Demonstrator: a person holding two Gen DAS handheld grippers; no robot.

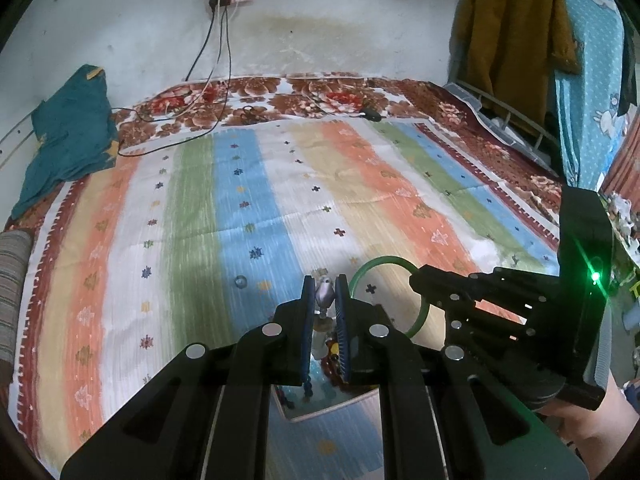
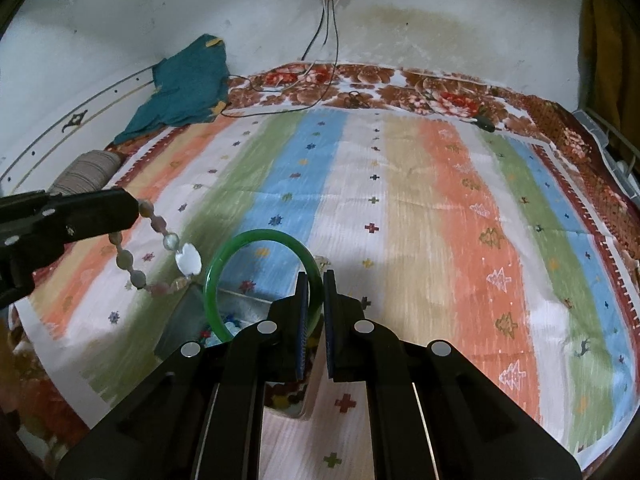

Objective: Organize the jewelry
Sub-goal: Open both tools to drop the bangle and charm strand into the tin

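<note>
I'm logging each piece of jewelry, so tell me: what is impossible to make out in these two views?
- Box contents: in both views the gripper fingers cover most of it; only colored bits show.
- Bead necklace: in the left wrist view, only one bead shows, pinched in the left gripper.
- Green bangle: the right gripper hides its lower arc.
- Small bead on the cloth: too small to identify.
</note>
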